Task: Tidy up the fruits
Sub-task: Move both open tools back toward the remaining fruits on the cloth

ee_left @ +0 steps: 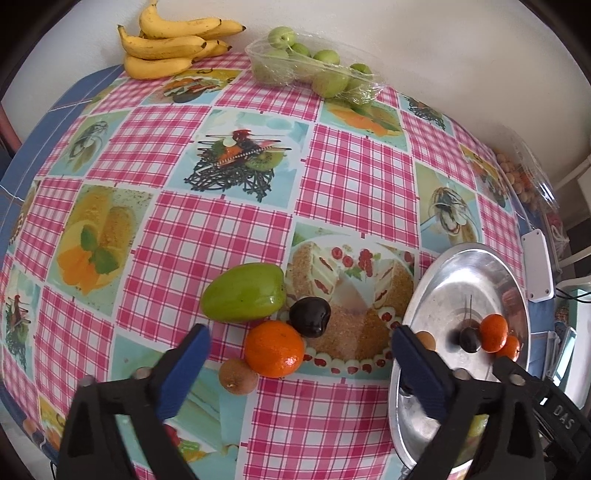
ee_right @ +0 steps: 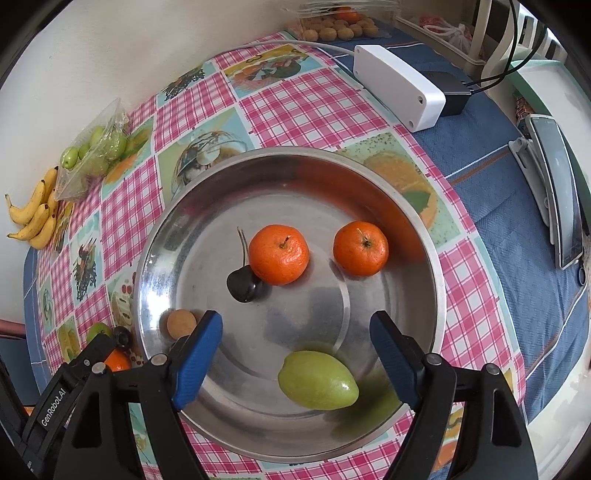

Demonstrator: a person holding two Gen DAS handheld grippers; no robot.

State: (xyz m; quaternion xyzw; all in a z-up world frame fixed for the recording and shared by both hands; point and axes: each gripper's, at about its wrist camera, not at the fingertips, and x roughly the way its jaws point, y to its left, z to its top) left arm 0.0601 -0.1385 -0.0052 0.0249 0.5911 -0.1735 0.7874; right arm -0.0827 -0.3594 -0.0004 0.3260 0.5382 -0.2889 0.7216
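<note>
My left gripper (ee_left: 301, 354) is open and empty just above a cluster of loose fruit on the tablecloth: an orange (ee_left: 274, 349), a green fruit (ee_left: 244, 292), a dark cherry (ee_left: 309, 316) and a small brown longan (ee_left: 238, 376). My right gripper (ee_right: 295, 349) is open and empty over the steel plate (ee_right: 424, 229). In the plate lie two oranges (ee_right: 279, 254) (ee_right: 361, 248), a stemmed dark cherry (ee_right: 244, 284), a brown longan (ee_right: 181, 324) and a green fruit (ee_right: 317, 380). The plate also shows in the left wrist view (ee_left: 436, 295).
Bananas (ee_left: 170, 40) and a clear tray of green fruits (ee_left: 306, 66) sit at the table's far edge by the wall. A white box (ee_right: 399, 86) with a black adapter, a box of brown longans (ee_right: 340, 26) and a phone (ee_right: 557, 192) lie beyond the plate.
</note>
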